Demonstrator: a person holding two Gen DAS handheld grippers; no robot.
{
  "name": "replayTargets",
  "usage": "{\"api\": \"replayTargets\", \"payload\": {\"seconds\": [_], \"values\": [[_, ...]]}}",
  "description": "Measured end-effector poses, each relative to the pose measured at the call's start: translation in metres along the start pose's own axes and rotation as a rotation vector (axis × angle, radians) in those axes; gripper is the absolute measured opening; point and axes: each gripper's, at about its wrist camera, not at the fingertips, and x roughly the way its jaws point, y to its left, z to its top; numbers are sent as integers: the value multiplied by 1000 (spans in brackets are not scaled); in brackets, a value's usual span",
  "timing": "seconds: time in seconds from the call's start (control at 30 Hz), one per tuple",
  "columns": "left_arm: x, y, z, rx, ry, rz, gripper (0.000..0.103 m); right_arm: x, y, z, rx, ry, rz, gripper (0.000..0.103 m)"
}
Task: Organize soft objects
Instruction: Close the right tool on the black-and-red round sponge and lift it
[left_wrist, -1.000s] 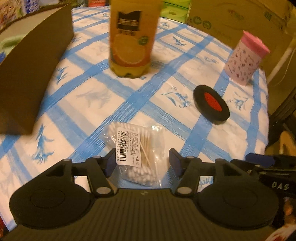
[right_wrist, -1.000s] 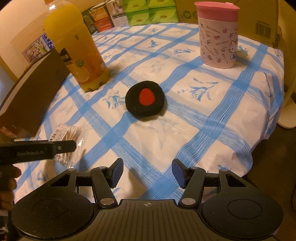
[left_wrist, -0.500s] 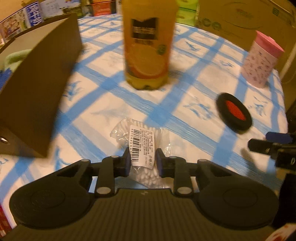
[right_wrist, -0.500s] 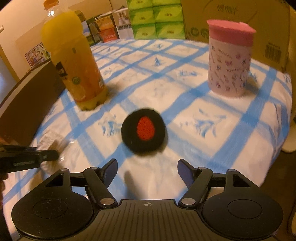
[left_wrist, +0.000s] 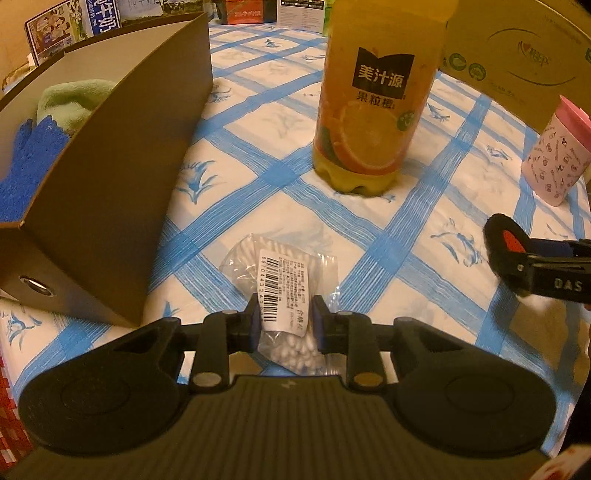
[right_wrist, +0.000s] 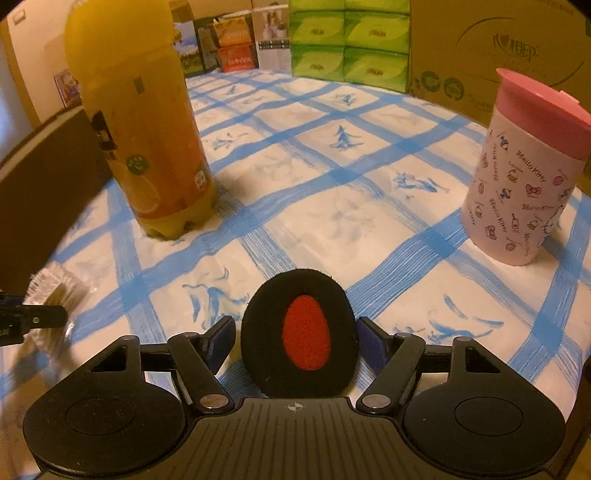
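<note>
The left gripper (left_wrist: 283, 325) has its fingers (left_wrist: 252, 323) clenched on a clear plastic bag of cotton swabs (left_wrist: 284, 291), the blue pads pressing the bag from both sides across its white barcode label; the far end of the bag lies on the desk (left_wrist: 258, 177), which is covered in a white cloth with a blue grid pattern. To the left of that bag stands a brown open box (left_wrist: 122, 173), and inside it a blue knitted glove (left_wrist: 27, 166) lies against a pale green cloth (left_wrist: 70, 99). Beyond the bag an orange juice bottle (left_wrist: 373, 107) stands upright on the desk, and a pink-lidded cup (left_wrist: 557, 155) with cartoon print stands further to the right, near the desk's edge. The right gripper (right_wrist: 295, 343) has its fingers (right_wrist: 221, 341) spread on either side of a round black foam pad with a red centre (right_wrist: 299, 336), which sits between them; the left finger is a little apart from the pad's edge, while whether the right finger touches it cannot be told. In the left wrist view this pad (left_wrist: 502, 240) appears at the right, with the right gripper's fingers around it. Behind the desk are green tissue packs (right_wrist: 347, 40) and a large cardboard carton (right_wrist: 506, 48).
</note>
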Motion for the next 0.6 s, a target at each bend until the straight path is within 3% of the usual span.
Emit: {"api": "replayTargets", "payload": {"seconds": [0.13,0.6], "values": [[1,-1,1,3,-1,0,25,3,6,1,-42,-1,-31,64],[-17,-10,-7,21,-12,-36,25,-24,26,-2,-53,4,6,61]]}}
